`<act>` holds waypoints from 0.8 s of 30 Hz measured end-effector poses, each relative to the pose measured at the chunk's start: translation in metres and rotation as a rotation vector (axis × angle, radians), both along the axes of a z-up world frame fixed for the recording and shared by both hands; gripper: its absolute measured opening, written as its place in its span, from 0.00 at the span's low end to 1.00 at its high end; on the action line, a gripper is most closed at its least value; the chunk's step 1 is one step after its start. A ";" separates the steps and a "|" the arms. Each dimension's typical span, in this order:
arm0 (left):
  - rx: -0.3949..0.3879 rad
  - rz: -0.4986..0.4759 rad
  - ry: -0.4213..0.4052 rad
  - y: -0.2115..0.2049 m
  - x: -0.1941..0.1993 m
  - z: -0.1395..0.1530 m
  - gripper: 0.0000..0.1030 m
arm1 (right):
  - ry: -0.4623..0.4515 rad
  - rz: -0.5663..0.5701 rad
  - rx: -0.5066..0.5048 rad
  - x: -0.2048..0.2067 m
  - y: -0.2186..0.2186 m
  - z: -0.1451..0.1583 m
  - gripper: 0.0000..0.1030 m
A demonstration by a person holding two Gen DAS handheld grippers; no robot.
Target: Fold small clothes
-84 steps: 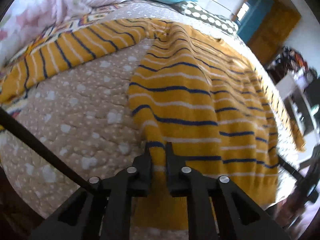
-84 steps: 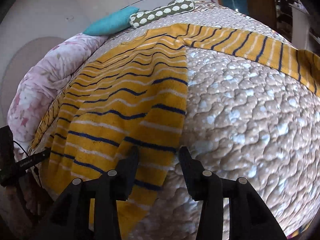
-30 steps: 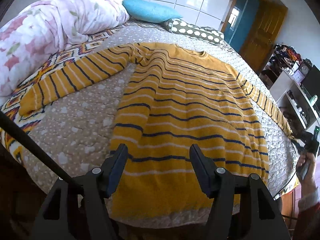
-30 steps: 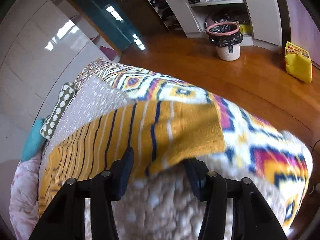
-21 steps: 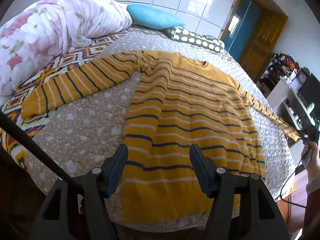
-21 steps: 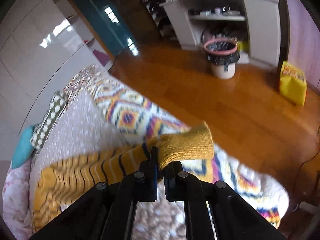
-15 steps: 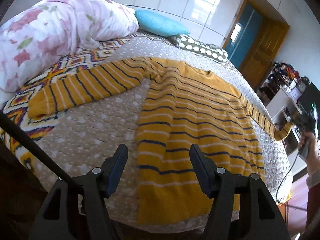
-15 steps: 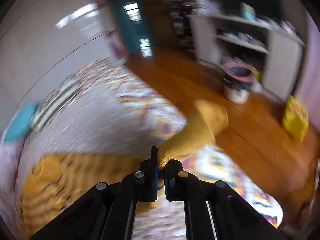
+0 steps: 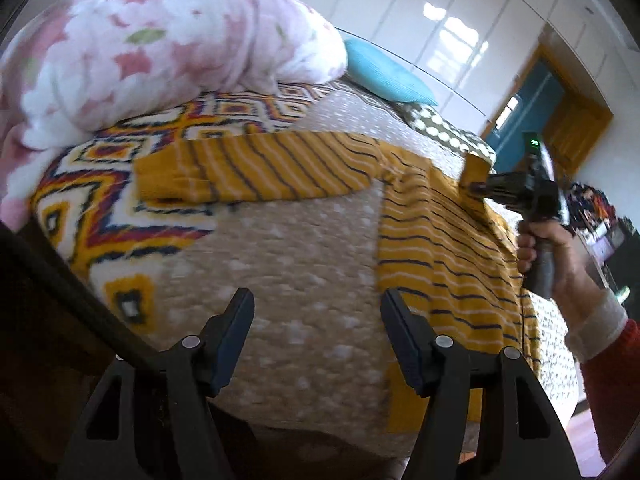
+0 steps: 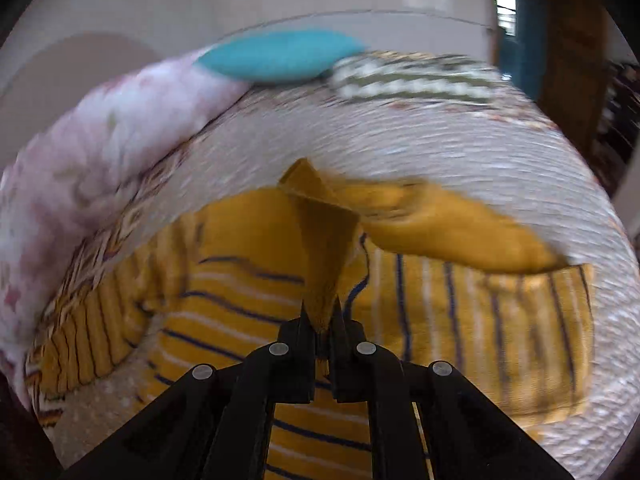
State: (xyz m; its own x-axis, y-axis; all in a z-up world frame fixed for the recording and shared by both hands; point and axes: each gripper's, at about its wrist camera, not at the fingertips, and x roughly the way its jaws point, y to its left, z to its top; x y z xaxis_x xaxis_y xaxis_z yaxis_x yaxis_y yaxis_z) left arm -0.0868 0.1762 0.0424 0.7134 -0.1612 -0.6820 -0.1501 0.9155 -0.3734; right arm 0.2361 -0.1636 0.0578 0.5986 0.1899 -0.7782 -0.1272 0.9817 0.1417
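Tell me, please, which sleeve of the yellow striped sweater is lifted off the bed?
The right sleeve: the right gripper pinches its cuff and holds it above the sweater's body. The left sleeve lies flat on the bed, stretched toward the floral duvet.

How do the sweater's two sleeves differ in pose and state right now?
The left sleeve lies flat and stretched out on the bed, untouched; the right sleeve is lifted and drawn over the sweater's body. The right gripper is shut on the right sleeve's cuff, while the left gripper hangs open above the bed, short of the left sleeve. Both are mustard with dark and white stripes.
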 end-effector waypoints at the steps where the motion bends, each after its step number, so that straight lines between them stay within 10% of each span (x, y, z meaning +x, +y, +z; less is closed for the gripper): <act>1: 0.001 0.011 0.000 0.006 -0.002 -0.002 0.63 | 0.011 0.026 -0.004 0.004 0.020 -0.007 0.05; 14: -0.025 0.069 -0.016 0.033 -0.014 -0.007 0.63 | 0.058 0.191 -0.212 0.011 0.119 -0.042 0.09; 18: -0.024 0.101 -0.022 0.042 -0.023 -0.003 0.63 | 0.051 0.253 -0.187 0.000 0.140 -0.036 0.27; 24: -0.001 0.204 -0.015 0.068 -0.039 -0.001 0.65 | 0.042 0.408 -0.112 -0.039 0.177 -0.021 0.29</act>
